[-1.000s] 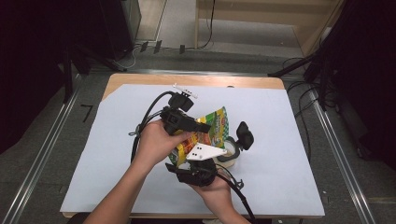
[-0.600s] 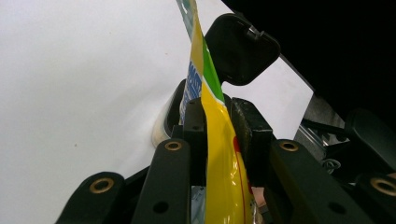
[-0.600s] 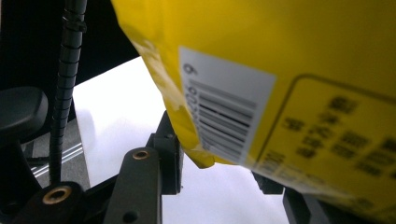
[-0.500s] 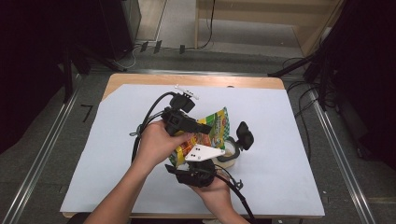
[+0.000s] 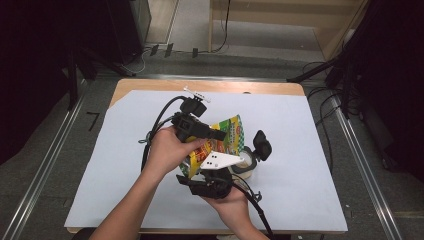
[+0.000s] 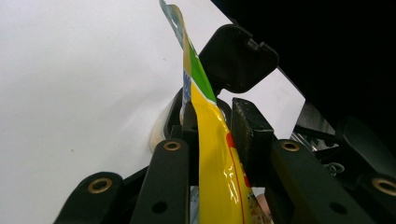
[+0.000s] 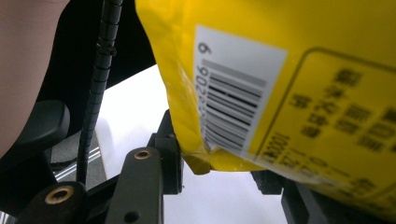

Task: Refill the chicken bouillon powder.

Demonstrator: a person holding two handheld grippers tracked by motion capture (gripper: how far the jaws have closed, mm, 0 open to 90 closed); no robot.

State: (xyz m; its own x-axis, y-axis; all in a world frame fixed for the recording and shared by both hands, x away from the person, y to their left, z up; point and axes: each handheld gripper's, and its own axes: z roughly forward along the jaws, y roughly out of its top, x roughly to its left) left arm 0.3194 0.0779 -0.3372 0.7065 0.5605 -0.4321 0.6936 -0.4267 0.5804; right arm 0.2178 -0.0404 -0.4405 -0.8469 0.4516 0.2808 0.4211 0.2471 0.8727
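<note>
A yellow snack bag [image 5: 229, 131] hangs tilted over a small white container [image 5: 248, 162] whose black flip lid [image 5: 261, 145] stands open. My left gripper [image 5: 216, 134] is shut on the bag's upper edge. In the left gripper view the bag [image 6: 210, 158] is pinched between the jaws of the left gripper [image 6: 215, 128], with the lid [image 6: 236, 58] and container [image 6: 163, 126] just beyond. My right gripper [image 5: 210, 175] holds the bag from below. In the right gripper view the bag's barcode side [image 7: 280, 70] fills the top, its lower corner between the jaws of the right gripper [image 7: 217, 170].
A white sheet [image 5: 310, 120] covers the wooden table [image 5: 215, 86]. Black cables trail from both grippers across the sheet's left and front. Metal rails run along both sides of the table, with dark equipment and floor cables behind.
</note>
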